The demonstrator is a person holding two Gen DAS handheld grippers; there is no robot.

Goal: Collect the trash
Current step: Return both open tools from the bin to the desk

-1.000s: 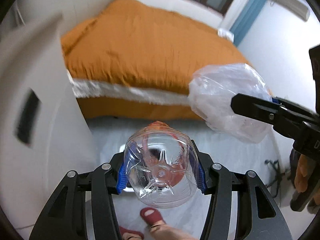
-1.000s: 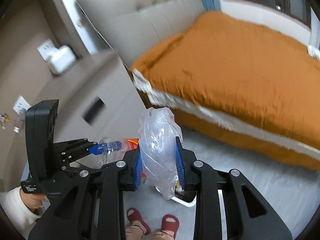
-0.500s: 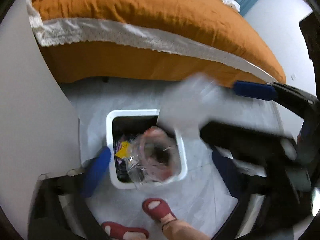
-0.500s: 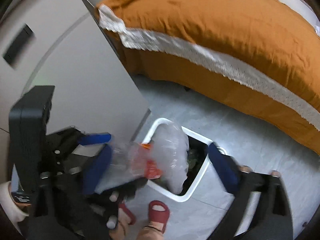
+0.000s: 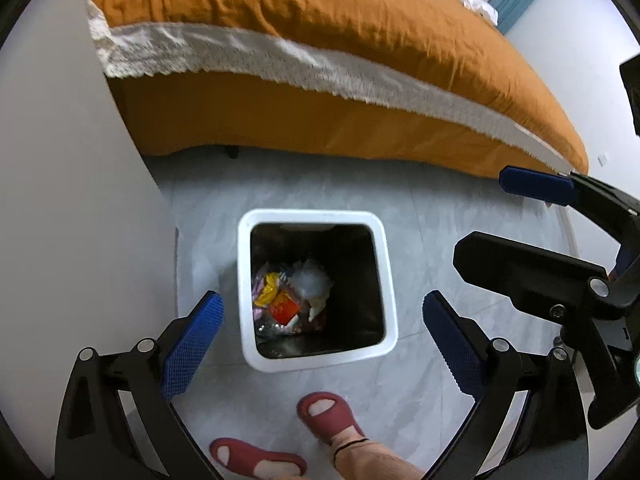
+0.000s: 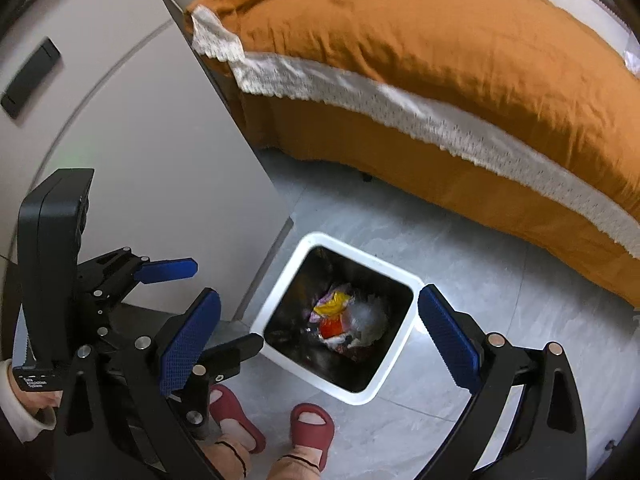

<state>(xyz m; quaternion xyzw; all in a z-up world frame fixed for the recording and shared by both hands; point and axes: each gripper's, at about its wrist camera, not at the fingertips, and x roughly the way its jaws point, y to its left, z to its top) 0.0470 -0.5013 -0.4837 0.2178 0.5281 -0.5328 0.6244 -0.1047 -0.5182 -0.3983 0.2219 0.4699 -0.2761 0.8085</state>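
A white square trash bin [image 5: 312, 216] stands on the grey floor right below both grippers. At its bottom lie a clear bottle with a red label [image 5: 284, 309], a crumpled clear plastic bag [image 5: 311, 280] and yellow wrappers. My left gripper [image 5: 322, 344] hangs over the bin, open, with nothing between its blue pads. My right gripper [image 6: 320, 342] is open too and empty, above the bin [image 6: 282, 288]. The bottle's label [image 6: 330, 326] and the bag [image 6: 366, 316] show inside it. The two grippers hover side by side, close together.
A bed with an orange cover [image 5: 320, 40] and white lace trim runs behind the bin. A white cabinet [image 6: 140, 140] stands to the bin's left. A person's feet in red slippers [image 5: 328, 412] stand just in front of the bin.
Both grippers came down over the bin and opened. The bottle left the left gripper and the plastic bag left the right one; both now lie in the bin.
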